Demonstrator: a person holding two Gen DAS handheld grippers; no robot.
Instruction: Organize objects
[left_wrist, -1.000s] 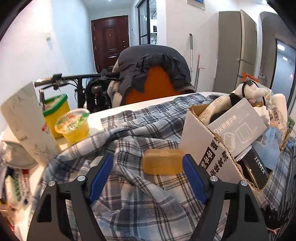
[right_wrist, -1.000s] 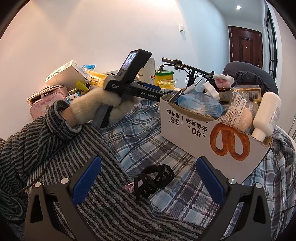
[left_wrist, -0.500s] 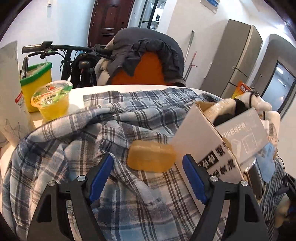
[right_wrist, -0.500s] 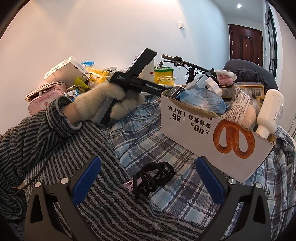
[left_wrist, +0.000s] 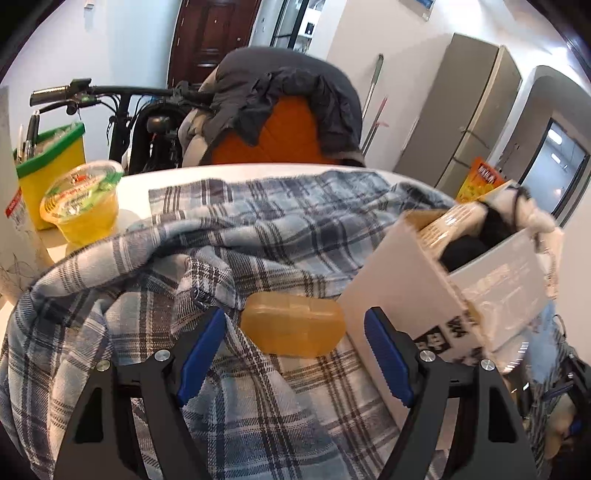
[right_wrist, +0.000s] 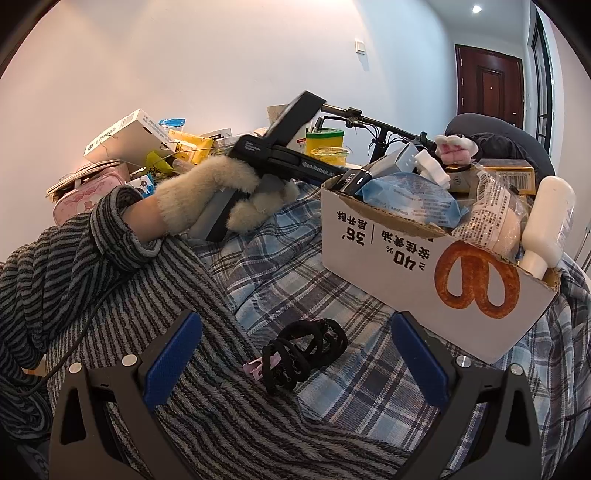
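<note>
So the left gripper (left_wrist: 295, 345) has its jaws spread wide around a translucent amber soap bar (left_wrist: 293, 325), not touching it. The bar lies on the blue plaid cloth (left_wrist: 258, 236), right beside the white cardboard box (left_wrist: 402, 295). The right gripper (right_wrist: 295, 363) is spread open too, over a black hair claw clip (right_wrist: 304, 350).

Each camera sits on a gripper, looking forward and down, close to the plaid shirt (left_wrist: 280, 236). Both views share the cardboard box (right_wrist: 406, 266) and the bicycle handlebar (left_wrist: 110, 90).
</note>
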